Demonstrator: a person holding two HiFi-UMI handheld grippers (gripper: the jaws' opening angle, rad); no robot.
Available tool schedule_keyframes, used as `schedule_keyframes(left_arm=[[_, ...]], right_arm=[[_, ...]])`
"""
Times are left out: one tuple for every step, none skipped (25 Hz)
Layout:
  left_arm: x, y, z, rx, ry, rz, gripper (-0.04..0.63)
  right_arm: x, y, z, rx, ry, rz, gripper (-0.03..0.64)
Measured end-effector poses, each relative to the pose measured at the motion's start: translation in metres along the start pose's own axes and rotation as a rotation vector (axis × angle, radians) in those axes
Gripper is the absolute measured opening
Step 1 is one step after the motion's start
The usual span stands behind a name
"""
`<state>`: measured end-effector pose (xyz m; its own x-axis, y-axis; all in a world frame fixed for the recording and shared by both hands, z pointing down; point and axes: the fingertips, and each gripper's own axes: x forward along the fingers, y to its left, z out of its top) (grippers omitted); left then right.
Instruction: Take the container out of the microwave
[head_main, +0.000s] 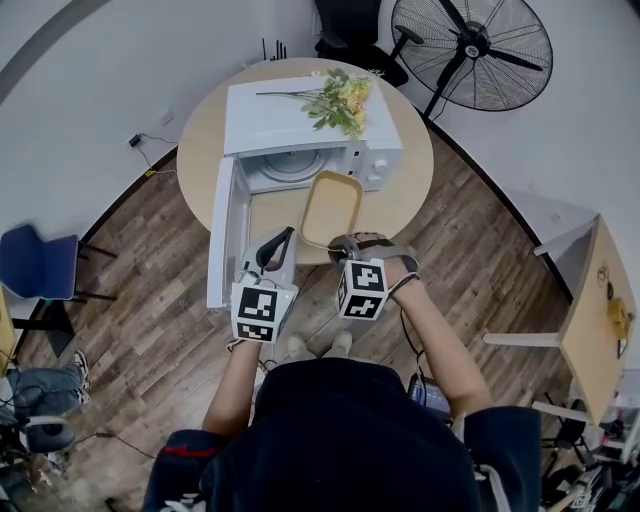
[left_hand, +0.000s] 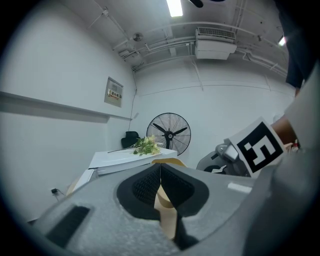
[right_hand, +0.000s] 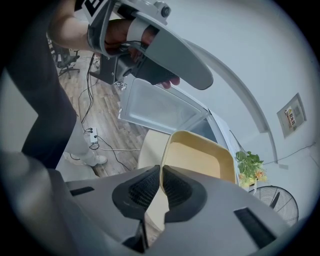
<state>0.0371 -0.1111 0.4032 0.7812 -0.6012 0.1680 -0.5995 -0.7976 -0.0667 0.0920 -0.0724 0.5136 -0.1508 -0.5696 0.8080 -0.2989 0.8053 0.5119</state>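
A shallow tan container (head_main: 333, 207) hangs in front of the white microwave (head_main: 300, 125), outside its cavity, over the table's near side. The microwave door (head_main: 222, 230) stands swung open to the left. My left gripper (head_main: 283, 245) is shut on the container's near left rim; in the left gripper view the tan rim (left_hand: 167, 220) runs between the jaws of that gripper (left_hand: 160, 172). My right gripper (head_main: 345, 245) is shut on the near right rim. The right gripper view shows the container (right_hand: 200, 160) tilted beyond that gripper (right_hand: 161, 175).
The microwave sits on a round wooden table (head_main: 410, 190), with a bunch of yellow flowers (head_main: 340, 100) on its top. A black floor fan (head_main: 480, 50) stands behind at the right. A blue chair (head_main: 40, 262) is at the left, a desk (head_main: 590, 320) at the right.
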Motion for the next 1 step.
schedule_keyframes(left_arm=[[0.0003, -0.0012, 0.0005, 0.002, 0.000, 0.000, 0.015]], right_arm=[[-0.0009, 0.0003, -0.0009, 0.000, -0.001, 0.001, 0.026]])
